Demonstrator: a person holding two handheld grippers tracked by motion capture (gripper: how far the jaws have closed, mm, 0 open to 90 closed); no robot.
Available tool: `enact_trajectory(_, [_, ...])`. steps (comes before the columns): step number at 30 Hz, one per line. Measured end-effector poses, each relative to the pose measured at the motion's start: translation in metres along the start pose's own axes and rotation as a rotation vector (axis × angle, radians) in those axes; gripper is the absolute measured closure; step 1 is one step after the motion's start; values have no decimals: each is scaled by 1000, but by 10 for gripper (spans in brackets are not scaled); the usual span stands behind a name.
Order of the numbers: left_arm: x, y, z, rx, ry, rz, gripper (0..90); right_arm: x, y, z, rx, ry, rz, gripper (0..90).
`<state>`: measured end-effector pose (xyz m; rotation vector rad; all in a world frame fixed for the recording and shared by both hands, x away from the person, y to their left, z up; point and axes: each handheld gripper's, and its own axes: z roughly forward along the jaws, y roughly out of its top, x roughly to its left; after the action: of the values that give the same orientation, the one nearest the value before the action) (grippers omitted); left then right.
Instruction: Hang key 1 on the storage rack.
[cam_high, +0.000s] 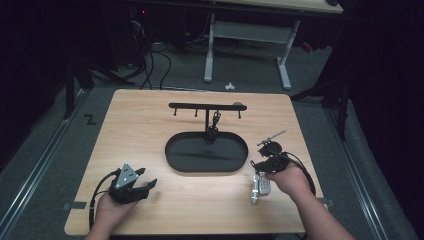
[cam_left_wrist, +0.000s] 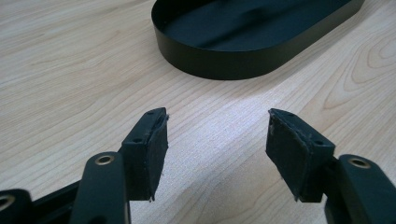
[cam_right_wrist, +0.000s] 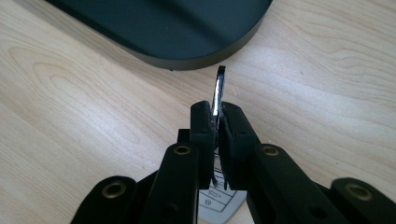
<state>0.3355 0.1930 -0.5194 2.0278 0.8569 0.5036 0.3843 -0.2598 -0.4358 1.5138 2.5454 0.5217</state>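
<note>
Tongs on the right (cam_right_wrist: 218, 122) we see clamped on a metal key ring (cam_right_wrist: 219, 88), lower right of centre; its grey key fob (cam_high: 263, 186) dangles. Left tongs (cam_left_wrist: 217, 140) gape empty, lower left. Between them sits a black tray (cam_high: 175, 150) beneath a hook rack (cam_high: 205, 105), centre of the table (cam_high: 140, 125).

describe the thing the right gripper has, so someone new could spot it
Start at the black oval tray mid-table, under the black hook rack. Off its right end, the right gripper is shut on a metal ring; below hang a silver key fob and silver key. The other keys hang from the rack.
</note>
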Motion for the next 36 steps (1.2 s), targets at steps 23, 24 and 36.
enact_trajectory(23, [1, 0, 0, -2, 0, -3, 390, 1, 21, -44, -71, -8, 1, 853])
enact_trajectory(24, [1, 0, 0, -2, 0, -2, 390, 1, 22, -45, -73, -11, -3, 853])
enact_trajectory(36, [1, 0, 0, -3, 1, -5, 390, 5, 37, -60, -95, -24, -10, 854])
